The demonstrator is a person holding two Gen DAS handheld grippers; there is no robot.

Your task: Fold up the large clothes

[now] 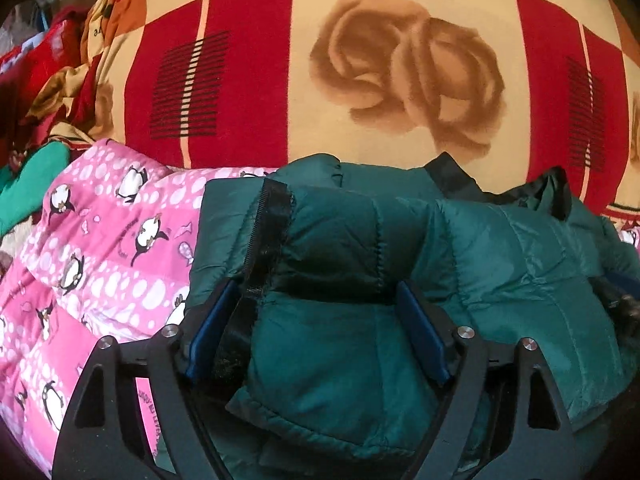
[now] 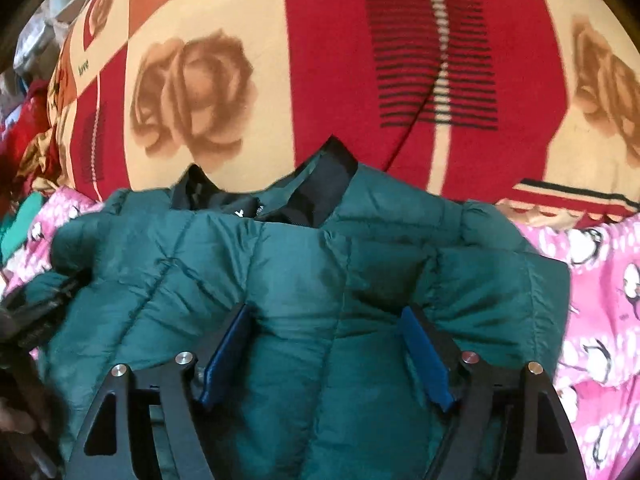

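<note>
A dark green puffer jacket [image 1: 472,248] lies bunched on top of a pink penguin-print quilted garment [image 1: 100,248]. Its black zipper strip [image 1: 268,240] runs down the left fold. My left gripper [image 1: 316,296] has its jaws wide apart, with a thick fold of the jacket between the blue pads [image 1: 422,336]. In the right wrist view the jacket [image 2: 280,272] shows its black collar [image 2: 320,184] at the far side. My right gripper [image 2: 328,316] also stands wide, straddling a fold of the jacket. The left gripper shows in the right wrist view [image 2: 24,320] at the left edge.
A red and cream blanket with rose prints [image 1: 400,72] covers the surface beyond the clothes. The pink garment also shows in the right wrist view [image 2: 600,300]. A heap of red and green clothes [image 1: 36,128] lies at the far left.
</note>
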